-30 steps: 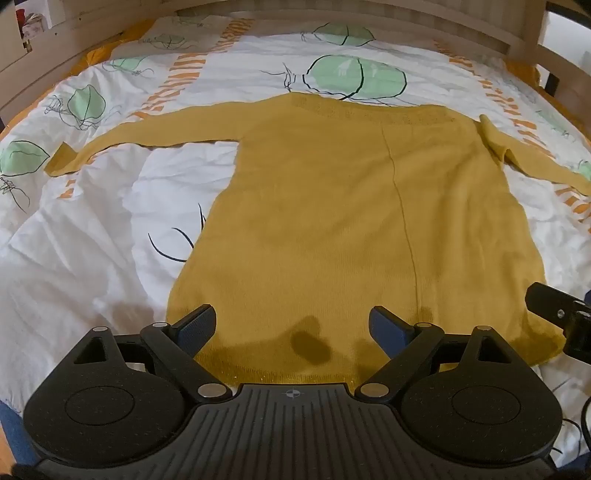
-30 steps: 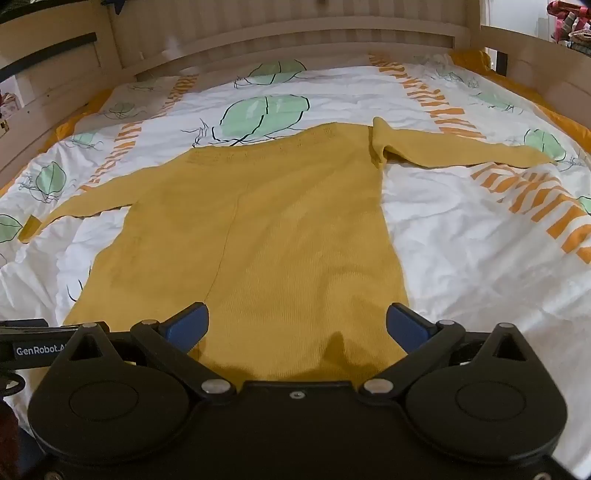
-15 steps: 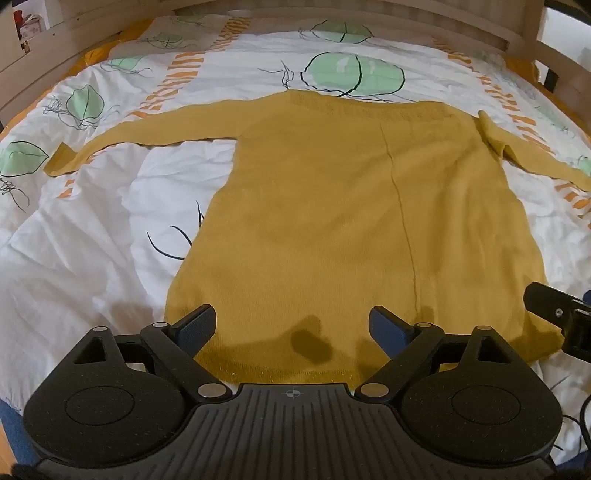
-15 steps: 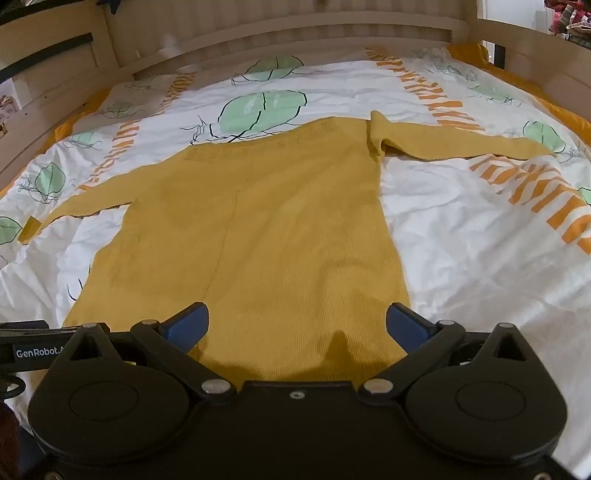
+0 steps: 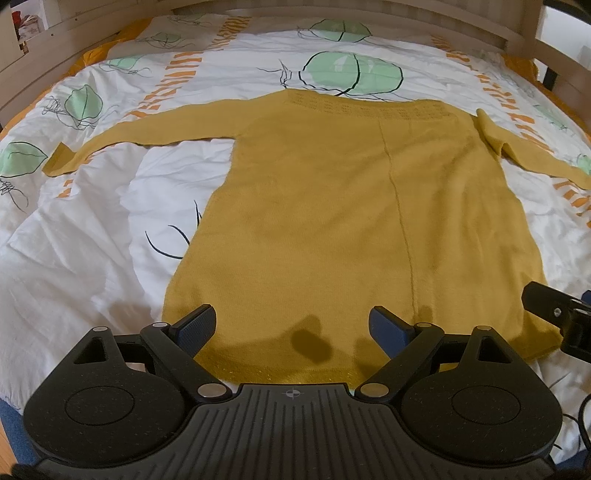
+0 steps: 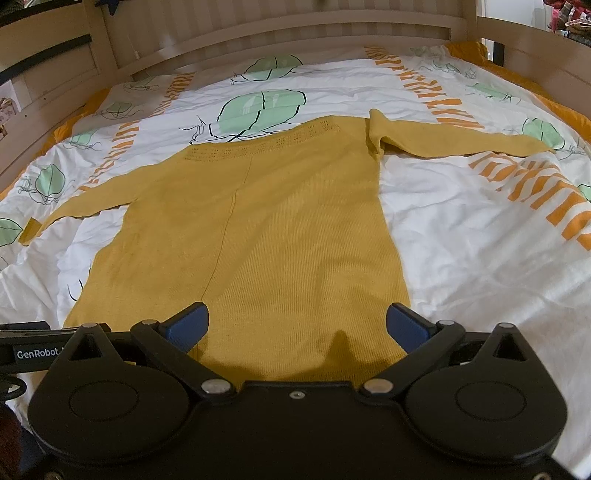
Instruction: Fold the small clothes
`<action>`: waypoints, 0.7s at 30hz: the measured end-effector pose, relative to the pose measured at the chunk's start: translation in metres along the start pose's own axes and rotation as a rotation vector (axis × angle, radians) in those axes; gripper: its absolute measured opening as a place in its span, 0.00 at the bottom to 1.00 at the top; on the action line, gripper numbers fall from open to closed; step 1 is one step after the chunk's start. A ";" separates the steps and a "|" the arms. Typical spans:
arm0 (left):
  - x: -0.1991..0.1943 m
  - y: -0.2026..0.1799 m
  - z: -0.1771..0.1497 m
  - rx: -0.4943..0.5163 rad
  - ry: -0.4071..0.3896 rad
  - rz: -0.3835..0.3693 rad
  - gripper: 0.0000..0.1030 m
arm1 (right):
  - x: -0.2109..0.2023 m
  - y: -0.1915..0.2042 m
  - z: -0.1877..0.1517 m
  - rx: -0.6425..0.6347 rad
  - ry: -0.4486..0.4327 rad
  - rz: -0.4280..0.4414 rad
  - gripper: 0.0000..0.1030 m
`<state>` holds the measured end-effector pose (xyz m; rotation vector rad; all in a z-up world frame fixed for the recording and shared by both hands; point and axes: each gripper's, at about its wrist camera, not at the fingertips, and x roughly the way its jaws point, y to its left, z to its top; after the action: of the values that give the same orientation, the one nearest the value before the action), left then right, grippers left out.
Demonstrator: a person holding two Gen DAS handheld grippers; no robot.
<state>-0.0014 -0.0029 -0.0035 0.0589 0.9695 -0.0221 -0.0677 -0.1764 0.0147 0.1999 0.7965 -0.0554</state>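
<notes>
Mustard knit sweater [image 5: 332,229] spread flat, sleeves out, openwork neckline, on duvet [image 5: 74,258]

Leaf-print duvet [image 5: 110,229], wooden bedframe [image 6: 280,33]

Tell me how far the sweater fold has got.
Done: the yellow sweater lies spread flat on the bedspread, sleeves out to both sides. In hand: nothing; the left gripper and right gripper hover open near the hem. Left: every fold, as none shows yet.

Bedroom: wooden-framed bed [image 6: 280,33], leaf-print duvet [image 6: 480,229].
</notes>
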 end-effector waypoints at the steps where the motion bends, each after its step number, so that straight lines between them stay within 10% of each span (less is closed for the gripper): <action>1: 0.000 0.000 0.000 0.000 0.000 0.000 0.88 | 0.000 0.000 0.000 0.000 0.000 0.000 0.99; 21: -0.001 -0.003 -0.001 0.000 0.002 0.000 0.88 | 0.001 0.002 -0.001 -0.001 0.003 0.003 0.99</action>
<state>-0.0027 -0.0054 -0.0033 0.0588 0.9717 -0.0217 -0.0677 -0.1745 0.0139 0.2002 0.7995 -0.0522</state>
